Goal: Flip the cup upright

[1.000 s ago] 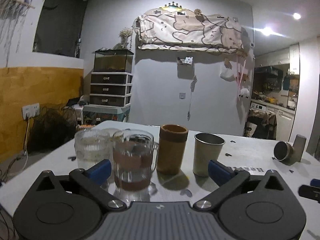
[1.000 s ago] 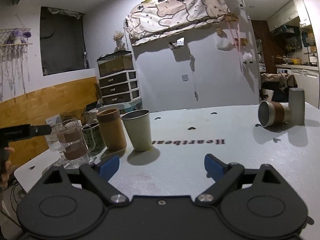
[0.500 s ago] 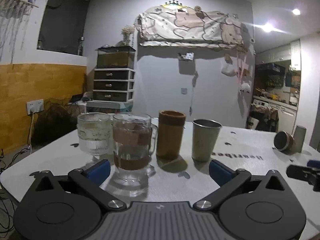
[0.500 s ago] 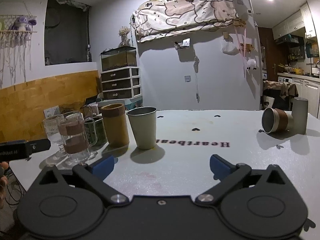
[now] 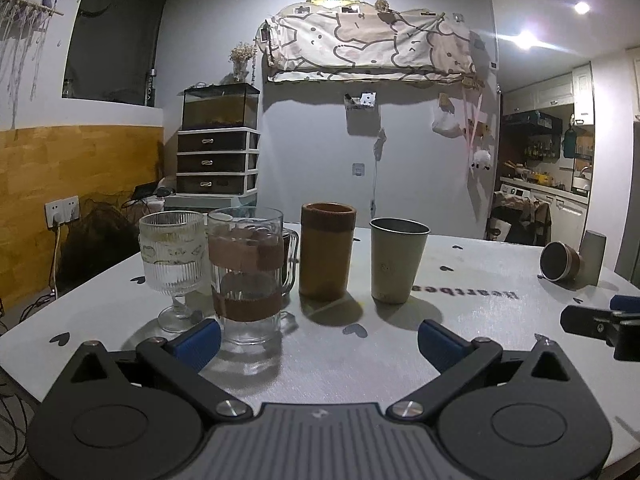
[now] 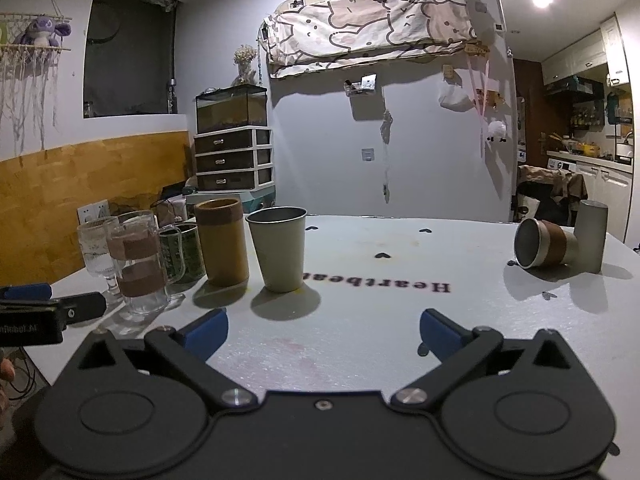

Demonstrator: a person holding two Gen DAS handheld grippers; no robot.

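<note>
Approach stage. The tipped cup [image 6: 545,243] lies on its side at the table's [image 6: 360,320] far right, against a grey cylinder [image 6: 591,236]. My right gripper [image 6: 323,330] and left gripper [image 5: 319,340] both gape wide, empty. Next, I judge: carry the right one over and straddle the cup's wall.

Left gripper [image 5: 318,340] matte black, two round hubs, ribbed grey centre plate, silver screws at the linkage pivots, blue ribbed fingertips [image 5: 196,338], right gripper [image 6: 322,330] same black build, one small centre screw, blue fingertips [image 6: 206,330], white lettering on the left gripper's side

green mug [image 6: 182,254] half hidden behind banded glass [image 6: 138,264], tipped cup [image 6: 546,243] base hidden
</note>
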